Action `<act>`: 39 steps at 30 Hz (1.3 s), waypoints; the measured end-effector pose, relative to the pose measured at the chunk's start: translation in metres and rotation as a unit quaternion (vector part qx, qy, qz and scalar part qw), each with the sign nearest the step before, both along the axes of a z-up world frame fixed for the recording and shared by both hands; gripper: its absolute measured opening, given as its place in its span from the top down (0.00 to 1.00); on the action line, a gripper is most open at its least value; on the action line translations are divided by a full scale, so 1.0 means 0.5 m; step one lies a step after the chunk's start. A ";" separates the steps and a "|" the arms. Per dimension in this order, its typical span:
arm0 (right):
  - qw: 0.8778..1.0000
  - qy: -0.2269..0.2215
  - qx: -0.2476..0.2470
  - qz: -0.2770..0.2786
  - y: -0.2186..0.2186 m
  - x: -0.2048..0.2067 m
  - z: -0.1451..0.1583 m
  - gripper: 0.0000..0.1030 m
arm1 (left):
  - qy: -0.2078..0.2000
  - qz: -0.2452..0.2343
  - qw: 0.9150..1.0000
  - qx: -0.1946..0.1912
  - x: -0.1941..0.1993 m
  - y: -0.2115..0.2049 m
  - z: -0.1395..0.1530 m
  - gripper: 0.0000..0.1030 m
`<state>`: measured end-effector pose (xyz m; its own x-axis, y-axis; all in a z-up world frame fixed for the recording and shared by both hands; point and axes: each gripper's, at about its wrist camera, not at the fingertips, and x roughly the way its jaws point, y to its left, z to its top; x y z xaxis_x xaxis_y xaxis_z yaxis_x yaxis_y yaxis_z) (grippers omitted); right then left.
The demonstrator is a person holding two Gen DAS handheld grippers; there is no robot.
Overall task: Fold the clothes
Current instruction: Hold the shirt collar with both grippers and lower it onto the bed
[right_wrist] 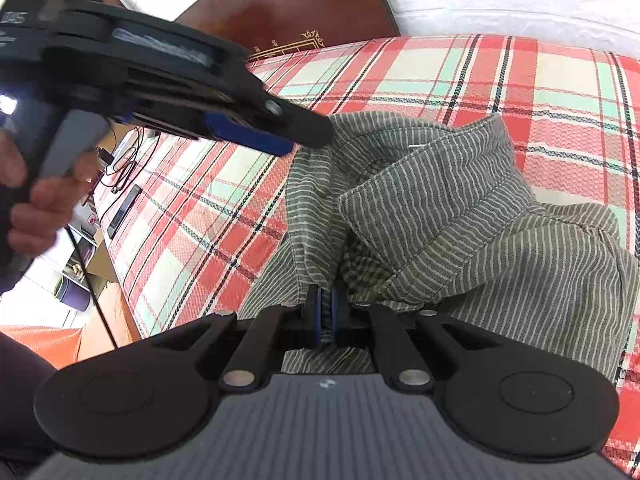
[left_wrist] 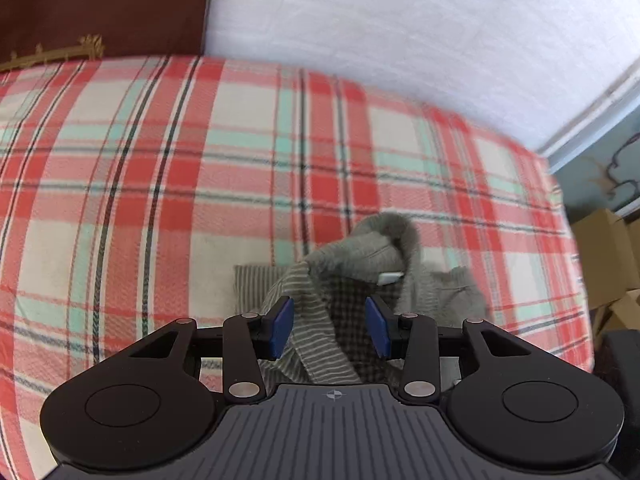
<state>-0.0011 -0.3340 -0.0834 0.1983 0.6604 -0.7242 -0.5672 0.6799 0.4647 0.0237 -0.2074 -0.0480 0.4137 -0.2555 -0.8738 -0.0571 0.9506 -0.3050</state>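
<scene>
With the right tongs (right_wrist: pixel 326 312) clamped on the striped shirt (right_wrist: pixel 460 216), the half-open, empty left tongs (left_wrist: pixel 331 326) should – I judge – pinch one layer only.

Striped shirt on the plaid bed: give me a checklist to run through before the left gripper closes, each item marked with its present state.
1. Right gripper shut on the striped shirt: ok, fabric is pinched between its pads.
2. Left gripper open enough to take cloth: ok, its pads stand apart.
3. Shirt fabric between the left pads: ok, striped cloth lies in the gap, not yet pressed.
4. Only one layer in that gap: cannot tell, the cloth is bunched there.
5. Shirt flat for folding: not ok, the collar is raised and crumpled.
6. Plaid bedcover clear of both grippers: ok.
</scene>
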 end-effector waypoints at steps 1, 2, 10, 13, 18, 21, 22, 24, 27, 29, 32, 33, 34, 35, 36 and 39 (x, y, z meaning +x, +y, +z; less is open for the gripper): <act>1.000 -0.001 0.000 0.000 0.000 0.000 0.000 0.95 | 0.004 0.002 1.000 0.001 0.004 0.000 -0.009 0.47; 1.000 -0.001 0.000 0.000 0.000 -0.001 0.000 0.94 | 0.008 0.004 1.000 0.002 0.007 -0.001 -0.018 0.47; 1.000 0.001 0.002 -0.004 -0.003 -0.006 0.000 0.94 | 0.034 0.017 0.999 0.000 0.027 0.005 -0.066 0.57; 1.000 0.002 0.004 -0.005 -0.003 -0.005 -0.002 0.94 | 0.037 0.014 0.999 -0.002 0.029 0.003 -0.072 0.83; 1.000 -0.007 0.020 -0.011 -0.013 -0.007 0.003 0.95 | 0.020 0.039 0.992 -0.117 0.028 0.051 -0.085 0.93; 0.999 -0.014 0.038 -0.020 -0.026 -0.010 0.009 0.95 | 0.009 0.055 0.980 -0.190 0.020 0.080 -0.091 0.94; 0.999 -0.012 0.039 -0.022 -0.028 -0.010 0.008 0.95 | 0.010 0.055 0.979 -0.195 0.019 0.083 -0.096 0.94; 0.999 -0.004 0.032 -0.025 -0.028 -0.009 0.000 0.94 | 0.015 0.054 0.980 -0.194 0.014 0.084 -0.108 0.95; 1.000 -0.006 0.018 -0.023 -0.021 -0.011 -0.002 0.91 | 0.020 0.057 0.980 -0.190 0.008 0.084 -0.126 0.97; 1.000 -0.019 0.014 -0.020 -0.023 -0.014 0.014 0.86 | 0.015 0.062 0.979 -0.191 0.002 0.090 -0.129 0.97; 0.999 -0.030 0.024 -0.031 -0.046 -0.011 0.053 0.63 | 0.005 0.050 0.982 -0.183 -0.003 0.089 -0.122 0.98; 0.998 -0.037 0.029 -0.036 -0.056 -0.011 0.068 0.61 | -0.001 0.047 0.983 -0.177 -0.004 0.088 -0.117 0.98; 0.998 -0.043 0.033 -0.042 -0.065 -0.010 0.083 0.61 | -0.008 0.043 0.984 -0.170 -0.006 0.087 -0.113 0.99; 0.997 -0.049 0.035 -0.053 -0.073 -0.007 0.096 0.61 | -0.015 0.041 0.986 -0.162 -0.007 0.086 -0.108 0.99; 0.995 -0.055 0.033 -0.070 -0.077 0.001 0.106 0.61 | -0.022 0.037 0.987 -0.155 -0.009 0.084 -0.103 0.99; 0.989 -0.063 0.000 -0.130 -0.072 0.042 0.128 0.61 | -0.036 0.022 0.990 -0.138 -0.016 0.073 -0.093 0.99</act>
